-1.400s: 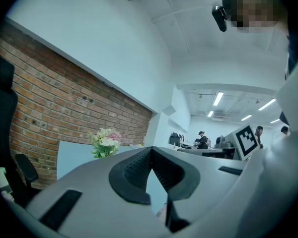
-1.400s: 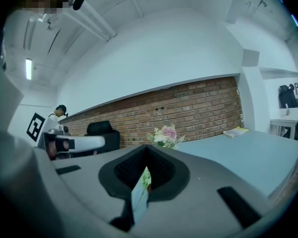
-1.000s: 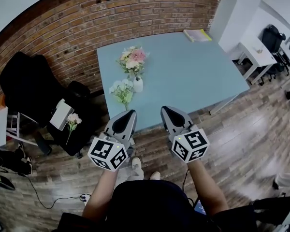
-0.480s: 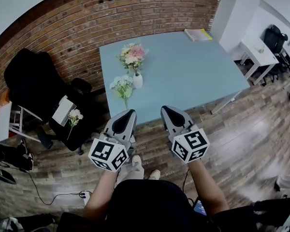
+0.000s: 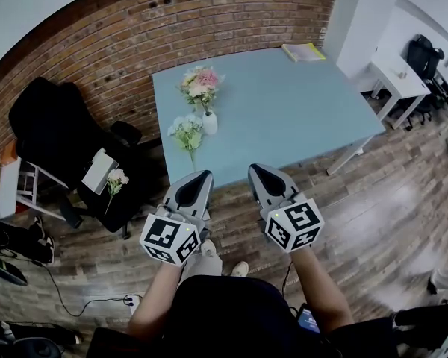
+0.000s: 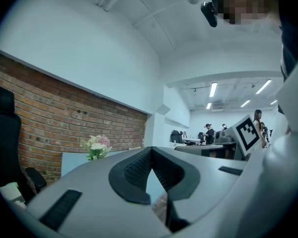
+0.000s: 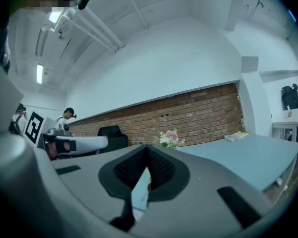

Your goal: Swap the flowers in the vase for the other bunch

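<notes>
A small white vase (image 5: 210, 122) stands near the left edge of the blue table (image 5: 299, 103) and holds a pink-and-white bunch (image 5: 199, 83). A second bunch, white and green (image 5: 187, 133), lies flat on the table just in front of the vase. My left gripper (image 5: 201, 177) and right gripper (image 5: 255, 171) are both shut and empty, held side by side over the floor short of the table's near edge. The vase bunch (image 6: 96, 146) shows in the left gripper view and the same flowers (image 7: 170, 139) in the right gripper view.
A black office chair (image 5: 56, 136) stands left of the table, with a white box (image 5: 99, 171) and a loose flower (image 5: 113, 183) on a dark seat beside it. A yellow book (image 5: 304, 51) lies at the table's far corner. A brick wall (image 5: 157, 28) runs behind. A white desk (image 5: 392, 77) stands at right.
Both grippers have moved slightly toward the table, still shut. The table and flowers shift a little in the head view as the person steps closer.
</notes>
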Demonstrator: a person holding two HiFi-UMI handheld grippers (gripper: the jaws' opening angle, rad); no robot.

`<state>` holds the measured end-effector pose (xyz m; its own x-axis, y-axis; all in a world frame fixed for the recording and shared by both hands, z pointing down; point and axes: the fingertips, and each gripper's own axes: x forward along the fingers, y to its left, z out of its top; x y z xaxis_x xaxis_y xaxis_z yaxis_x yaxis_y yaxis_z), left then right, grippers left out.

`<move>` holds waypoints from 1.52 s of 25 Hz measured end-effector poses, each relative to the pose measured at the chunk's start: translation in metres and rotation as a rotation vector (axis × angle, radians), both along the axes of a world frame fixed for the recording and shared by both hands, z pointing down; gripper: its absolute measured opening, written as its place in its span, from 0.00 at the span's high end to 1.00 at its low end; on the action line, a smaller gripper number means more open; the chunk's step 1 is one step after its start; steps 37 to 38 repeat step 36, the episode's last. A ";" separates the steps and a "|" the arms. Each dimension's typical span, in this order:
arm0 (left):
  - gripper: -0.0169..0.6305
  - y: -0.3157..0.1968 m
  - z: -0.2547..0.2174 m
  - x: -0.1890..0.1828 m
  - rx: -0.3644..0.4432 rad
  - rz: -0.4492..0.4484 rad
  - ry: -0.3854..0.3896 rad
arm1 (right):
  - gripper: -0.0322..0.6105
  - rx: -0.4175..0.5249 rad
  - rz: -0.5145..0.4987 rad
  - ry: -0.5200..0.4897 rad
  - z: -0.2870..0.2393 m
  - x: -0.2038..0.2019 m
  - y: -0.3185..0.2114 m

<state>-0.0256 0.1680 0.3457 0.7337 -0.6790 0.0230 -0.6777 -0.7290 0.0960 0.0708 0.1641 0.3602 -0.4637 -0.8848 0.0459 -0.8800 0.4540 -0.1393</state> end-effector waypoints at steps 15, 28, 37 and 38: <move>0.96 -0.010 -0.001 -0.013 -0.003 0.005 0.011 | 0.93 0.000 -0.006 0.017 -0.006 -0.017 -0.008; 0.96 -0.020 -0.015 -0.055 -0.018 0.034 0.073 | 0.93 0.004 0.028 0.037 -0.018 -0.056 -0.010; 0.96 -0.005 -0.018 -0.066 -0.012 0.086 0.075 | 0.93 0.003 0.066 0.048 -0.019 -0.071 0.004; 0.96 -0.005 -0.018 -0.066 -0.012 0.086 0.075 | 0.93 0.003 0.066 0.048 -0.019 -0.071 0.004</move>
